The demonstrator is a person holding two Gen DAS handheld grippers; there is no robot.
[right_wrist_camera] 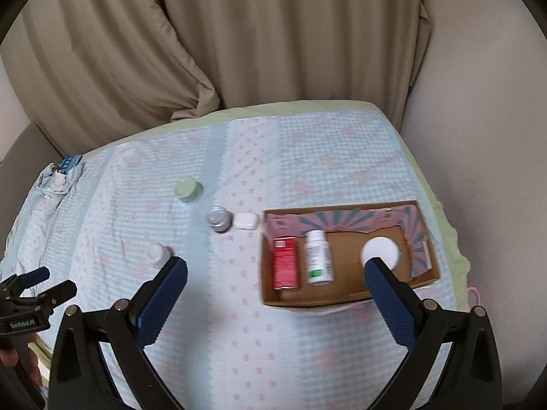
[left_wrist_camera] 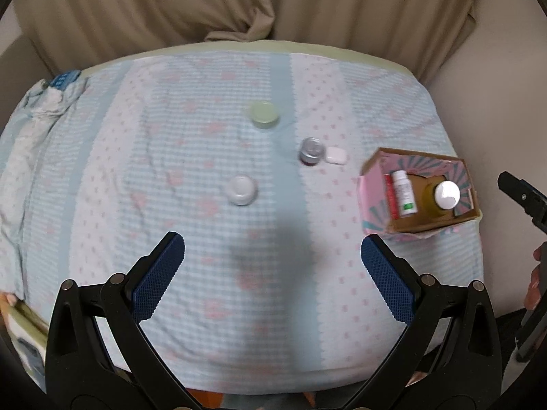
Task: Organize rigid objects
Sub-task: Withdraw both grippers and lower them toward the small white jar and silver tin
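A cardboard box (left_wrist_camera: 372, 174) (right_wrist_camera: 270, 294) stands at the bed's right side. It holds a red carton (right_wrist_camera: 284, 264), a white bottle (left_wrist_camera: 403, 193) (right_wrist_camera: 318, 256) and a yellow bottle with a white cap (left_wrist_camera: 446, 194) (right_wrist_camera: 380, 251). On the cover lie a green jar (left_wrist_camera: 263, 113) (right_wrist_camera: 186, 188), a silver-lidded jar (left_wrist_camera: 311, 150) (right_wrist_camera: 218, 218), a small white case (left_wrist_camera: 335, 154) (right_wrist_camera: 245, 220) and a white jar (left_wrist_camera: 242, 189) (right_wrist_camera: 158, 253). My left gripper (left_wrist_camera: 272, 259) is open and empty above the cover. My right gripper (right_wrist_camera: 276, 283) is open and empty, near the box.
The bed has a light blue checked cover (left_wrist_camera: 205, 143) with pink marks. Beige curtains (right_wrist_camera: 239, 34) hang behind. Bunched bedding (left_wrist_camera: 44, 102) lies at the far left. A wall (right_wrist_camera: 478, 102) runs along the right side.
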